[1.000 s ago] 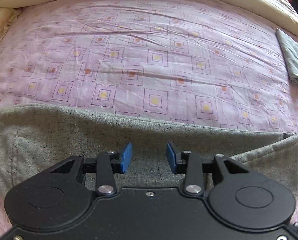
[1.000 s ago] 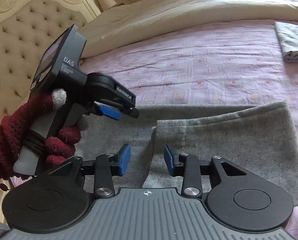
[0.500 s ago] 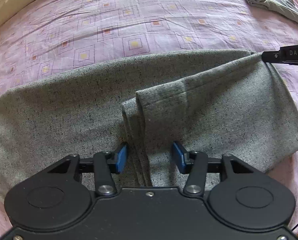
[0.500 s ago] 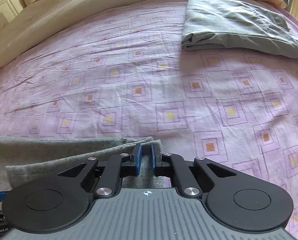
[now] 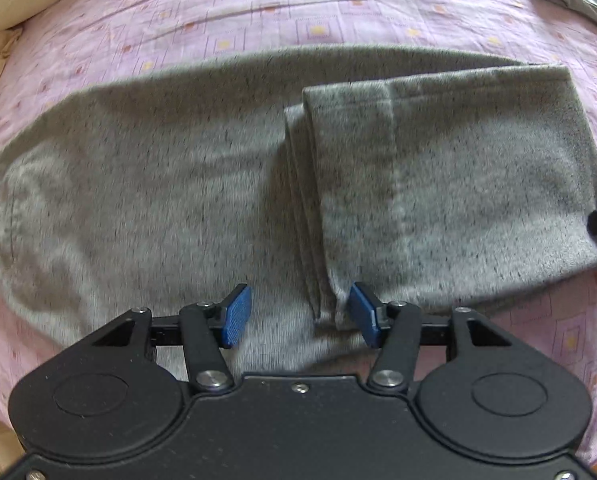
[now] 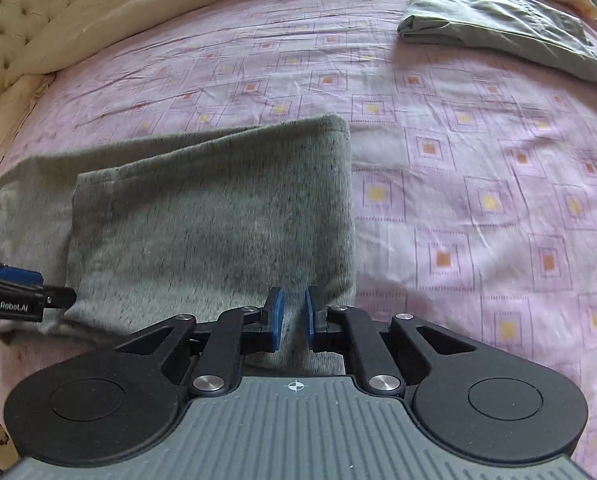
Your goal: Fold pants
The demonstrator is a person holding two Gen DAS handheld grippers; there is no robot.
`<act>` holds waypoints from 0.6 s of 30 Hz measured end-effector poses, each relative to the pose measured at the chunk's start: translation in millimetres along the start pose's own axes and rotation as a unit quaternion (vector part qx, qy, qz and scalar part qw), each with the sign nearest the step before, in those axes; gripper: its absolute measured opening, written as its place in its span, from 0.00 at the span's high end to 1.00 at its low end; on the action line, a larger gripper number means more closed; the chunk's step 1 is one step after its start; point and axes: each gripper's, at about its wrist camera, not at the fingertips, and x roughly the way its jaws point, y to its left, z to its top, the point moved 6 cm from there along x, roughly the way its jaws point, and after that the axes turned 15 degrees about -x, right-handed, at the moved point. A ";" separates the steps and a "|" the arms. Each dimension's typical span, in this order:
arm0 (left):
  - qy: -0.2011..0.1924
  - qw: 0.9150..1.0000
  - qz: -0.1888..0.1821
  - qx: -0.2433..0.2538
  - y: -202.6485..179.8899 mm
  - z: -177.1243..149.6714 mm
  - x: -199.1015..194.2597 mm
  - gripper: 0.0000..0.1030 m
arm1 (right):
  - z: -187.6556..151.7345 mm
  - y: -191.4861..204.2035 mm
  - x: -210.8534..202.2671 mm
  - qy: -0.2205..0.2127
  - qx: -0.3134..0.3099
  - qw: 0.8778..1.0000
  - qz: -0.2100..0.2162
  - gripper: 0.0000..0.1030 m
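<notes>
Both tongs have shifted along the grey pants on the bed: left tongs opened, straddling the folded-over hem; right tongs nearly closed, apparently pinching the fold's near edge.

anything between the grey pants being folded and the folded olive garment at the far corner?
Nothing: in the right wrist view only bare pink patterned bedsheet lies between the grey pants and the folded olive garment.

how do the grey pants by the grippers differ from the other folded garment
The grey pants are speckled knit, lying close by the grippers with only one end folded over. The folded garment is smooth, paler grey-green cloth, lying compact at the far side. Both rest on the pink bedsheet.
</notes>
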 end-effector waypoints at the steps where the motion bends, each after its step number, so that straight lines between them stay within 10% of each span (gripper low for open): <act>1: 0.002 1.000 0.003 -0.003 0.2 -2.9 -0.4 0.41 | -3.6 1.3 -2.2 -0.002 0.000 1.000 0.000 0.89; 8: -0.008 0.999 0.009 -0.040 19.1 -12.0 -19.4 0.41 | 4.0 4.2 -18.3 -0.030 0.004 0.999 0.018 0.88; 18: -0.036 0.990 0.031 -0.132 139.0 23.0 -34.0 0.42 | 25.0 63.5 -36.6 -0.064 -0.037 0.996 0.058 0.87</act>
